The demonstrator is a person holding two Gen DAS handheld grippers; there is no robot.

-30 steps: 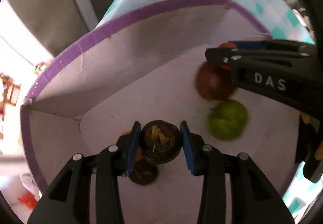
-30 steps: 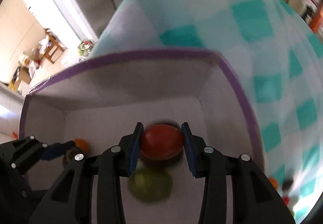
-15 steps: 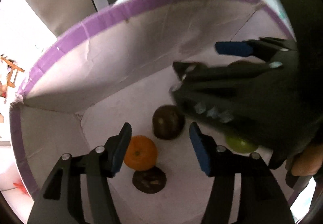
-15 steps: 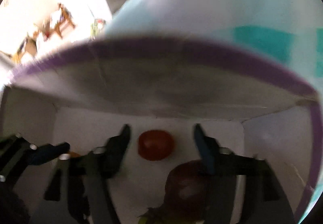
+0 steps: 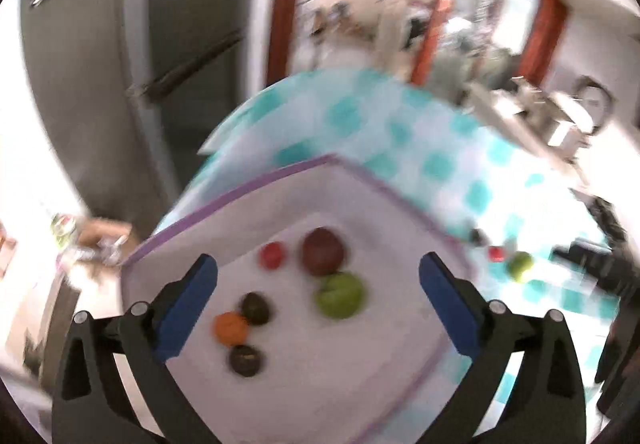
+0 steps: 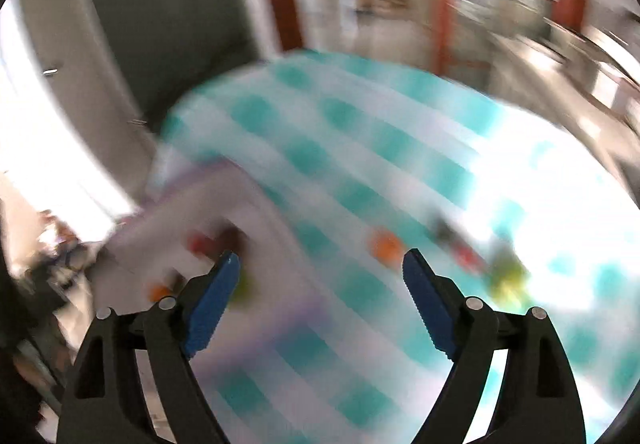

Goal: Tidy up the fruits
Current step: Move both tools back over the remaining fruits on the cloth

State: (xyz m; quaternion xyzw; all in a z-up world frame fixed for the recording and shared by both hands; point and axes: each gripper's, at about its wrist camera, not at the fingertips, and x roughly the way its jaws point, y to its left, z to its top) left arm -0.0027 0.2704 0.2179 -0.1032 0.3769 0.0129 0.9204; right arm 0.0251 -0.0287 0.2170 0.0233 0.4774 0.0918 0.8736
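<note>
A white box with a purple rim (image 5: 400, 200) sits on the checked tablecloth. In it lie a small red fruit (image 5: 271, 256), a dark red fruit (image 5: 323, 251), a green fruit (image 5: 340, 295), an orange (image 5: 230, 328) and two dark fruits (image 5: 255, 308) (image 5: 245, 360). My left gripper (image 5: 318, 300) is open and empty, raised above the box. My right gripper (image 6: 320, 304) is open and empty above the cloth, right of the box (image 6: 192, 204). On the cloth, blurred, lie an orange (image 6: 386, 247), a red fruit (image 6: 466, 256) and a green fruit (image 6: 508, 280).
The teal and white checked tablecloth (image 5: 400, 132) covers the table. A red fruit (image 5: 496, 253) and a green fruit (image 5: 520, 266) lie on it right of the box. A grey fridge (image 5: 100, 44) stands behind the table's left end. The right wrist view is heavily blurred.
Both grippers let go of their fruits in the box, opened wide and pulled up and back. The right gripper has swung right, over the cloth.
</note>
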